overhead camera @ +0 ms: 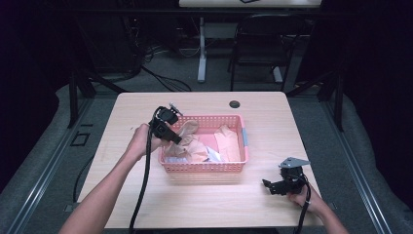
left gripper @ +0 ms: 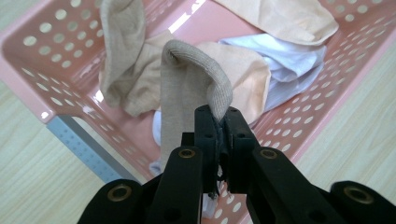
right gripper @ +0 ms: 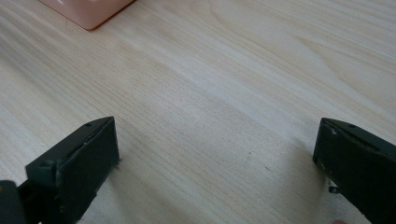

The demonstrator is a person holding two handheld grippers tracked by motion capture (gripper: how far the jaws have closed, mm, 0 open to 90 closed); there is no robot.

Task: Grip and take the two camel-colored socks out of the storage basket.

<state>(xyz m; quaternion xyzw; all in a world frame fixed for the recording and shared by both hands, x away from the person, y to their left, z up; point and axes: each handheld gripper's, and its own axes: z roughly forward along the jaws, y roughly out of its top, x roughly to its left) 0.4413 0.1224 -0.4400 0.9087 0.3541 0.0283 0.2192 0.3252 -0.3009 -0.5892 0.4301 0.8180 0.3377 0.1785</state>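
Note:
A pink perforated basket [overhead camera: 204,166] sits at the middle of the table with tan, peach and white socks in it. My left gripper [overhead camera: 178,140] hangs over the basket's left part, shut on a tan sock [overhead camera: 185,132]. In the left gripper view the tan sock [left gripper: 196,88] loops up out of my left gripper [left gripper: 221,122], and its lower part trails into the basket [left gripper: 37,79]. My right gripper [overhead camera: 267,185] rests low over the table's front right, and in the right gripper view it [right gripper: 217,154] stands open over bare wood.
In the basket lie a peach sock [left gripper: 285,18] and a white sock [left gripper: 289,60]. A corner of the basket [right gripper: 88,11] shows at the top left of the right gripper view. A cable port [overhead camera: 234,104] sits near the table's far edge. A chair [overhead camera: 258,44] stands beyond the table.

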